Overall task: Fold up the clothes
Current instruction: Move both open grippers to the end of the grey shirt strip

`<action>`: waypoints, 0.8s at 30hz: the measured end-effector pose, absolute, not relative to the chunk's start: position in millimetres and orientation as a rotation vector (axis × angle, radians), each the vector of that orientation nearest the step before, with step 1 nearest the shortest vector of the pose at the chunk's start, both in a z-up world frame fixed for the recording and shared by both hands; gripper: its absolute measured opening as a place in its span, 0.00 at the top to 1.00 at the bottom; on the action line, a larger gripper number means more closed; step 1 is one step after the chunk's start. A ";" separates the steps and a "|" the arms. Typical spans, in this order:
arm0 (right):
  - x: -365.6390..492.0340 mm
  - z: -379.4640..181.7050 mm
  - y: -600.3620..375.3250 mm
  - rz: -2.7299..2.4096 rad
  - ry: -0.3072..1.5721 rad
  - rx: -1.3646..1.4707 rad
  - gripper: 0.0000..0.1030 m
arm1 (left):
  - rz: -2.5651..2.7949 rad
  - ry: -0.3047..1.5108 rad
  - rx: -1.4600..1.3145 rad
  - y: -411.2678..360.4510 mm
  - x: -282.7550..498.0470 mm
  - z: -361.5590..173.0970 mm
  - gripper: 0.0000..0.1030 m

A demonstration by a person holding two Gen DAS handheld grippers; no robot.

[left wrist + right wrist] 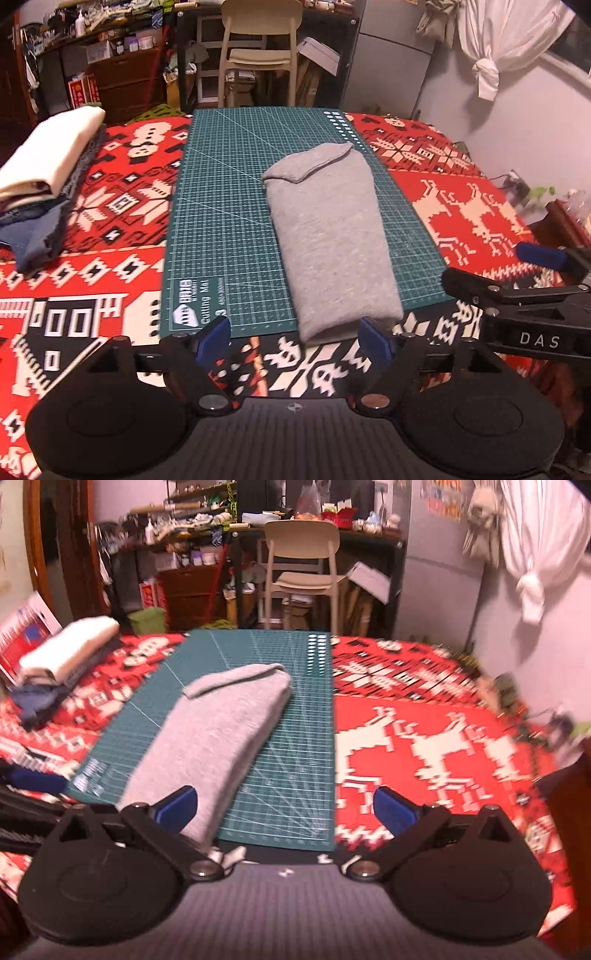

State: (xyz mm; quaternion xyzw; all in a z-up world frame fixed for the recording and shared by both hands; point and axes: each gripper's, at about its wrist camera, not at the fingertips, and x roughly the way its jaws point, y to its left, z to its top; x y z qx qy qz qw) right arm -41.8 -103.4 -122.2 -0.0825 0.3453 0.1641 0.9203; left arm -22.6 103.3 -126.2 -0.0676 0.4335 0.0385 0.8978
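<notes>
A grey garment, folded into a long narrow rectangle, lies on the green cutting mat. My left gripper is open at the garment's near end, its blue pads either side of that end and not pressing on it. My right gripper is wide open over the mat's near edge, with its left pad beside the garment's near right side and nothing held. In the left wrist view the right gripper shows at the right edge, off the mat.
A red, white and black patterned cloth covers the table. A stack of folded clothes, cream on top and blue below, sits at the far left. Beyond the table stand a beige chair and cluttered shelves.
</notes>
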 end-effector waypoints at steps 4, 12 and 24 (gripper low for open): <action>-54.1 -117.7 -98.1 0.321 0.685 -0.220 0.01 | 0.080 0.880 -0.058 98.2 -26.8 -123.0 0.23; -68.5 -102.4 -94.0 0.311 0.621 -0.270 0.01 | 0.057 0.824 0.055 85.9 -33.5 -112.7 0.20; -55.5 -108.9 -92.4 0.336 0.721 -0.236 0.01 | 0.066 0.814 -0.121 107.2 -19.5 -111.4 0.26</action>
